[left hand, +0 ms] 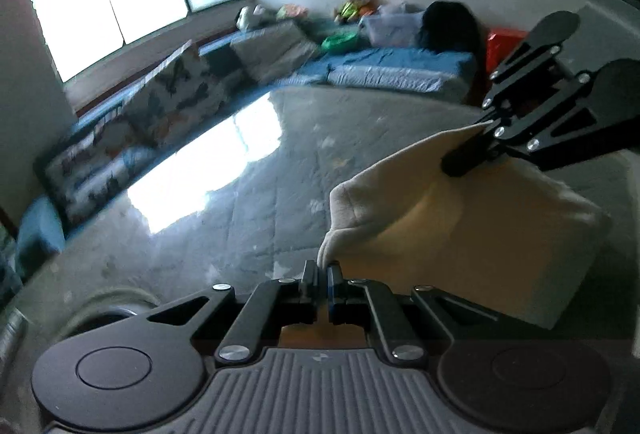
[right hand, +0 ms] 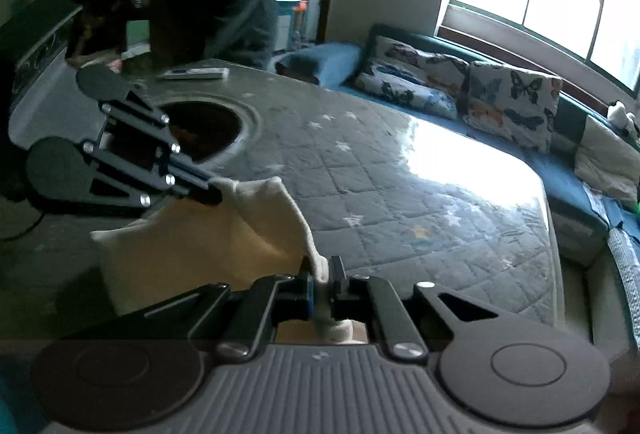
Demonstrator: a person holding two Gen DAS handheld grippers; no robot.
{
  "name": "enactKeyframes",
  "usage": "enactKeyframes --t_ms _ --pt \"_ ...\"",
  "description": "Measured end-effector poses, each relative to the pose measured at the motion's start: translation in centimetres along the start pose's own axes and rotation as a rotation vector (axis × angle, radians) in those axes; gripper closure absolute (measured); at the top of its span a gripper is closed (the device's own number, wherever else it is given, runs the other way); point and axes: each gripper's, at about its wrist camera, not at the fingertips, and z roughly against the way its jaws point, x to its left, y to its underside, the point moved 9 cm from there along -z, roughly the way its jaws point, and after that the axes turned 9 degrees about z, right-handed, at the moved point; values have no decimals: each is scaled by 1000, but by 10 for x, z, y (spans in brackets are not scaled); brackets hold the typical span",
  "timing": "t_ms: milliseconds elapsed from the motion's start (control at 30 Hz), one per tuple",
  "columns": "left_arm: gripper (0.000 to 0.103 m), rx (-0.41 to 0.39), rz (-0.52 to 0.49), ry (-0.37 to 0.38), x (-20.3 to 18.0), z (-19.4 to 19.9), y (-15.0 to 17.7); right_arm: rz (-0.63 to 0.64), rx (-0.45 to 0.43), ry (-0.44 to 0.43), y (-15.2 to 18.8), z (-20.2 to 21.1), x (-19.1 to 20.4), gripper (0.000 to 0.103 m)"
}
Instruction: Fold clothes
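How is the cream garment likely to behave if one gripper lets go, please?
Probably floppy: the cream garment sags between the left gripper and right gripper. It looks thick, so it would likely drop and fold.

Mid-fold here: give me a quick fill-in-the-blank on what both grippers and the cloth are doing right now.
1. Both grippers are shut on the ____ garment.
2. The left gripper pinches the cloth's ____.
3. The right gripper and the left hold it ____ the quilted table.
4. The cushions show a ____ print.

Missing: cream; edge; above; butterfly
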Motion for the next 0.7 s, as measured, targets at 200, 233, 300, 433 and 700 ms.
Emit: enactKeyframes --t_ms 200,233,300,433,700 --pt "98 46 42 -43 15 -43 1 -88 26 58 17 -41 -20 89" --pt "98 49 48 -50 16 -47 1 -109 25 69 20 -42 -23 82" --pt "98 58 52 -59 17 -52 2 -133 19 92 26 -41 -29 81" --pt "96 63 64 -68 20 -57 4 -142 -14 113 33 -19 -25 81" --pt "84 64 87 -112 22 -62 0 -195 38 113 72 -5 -13 81"
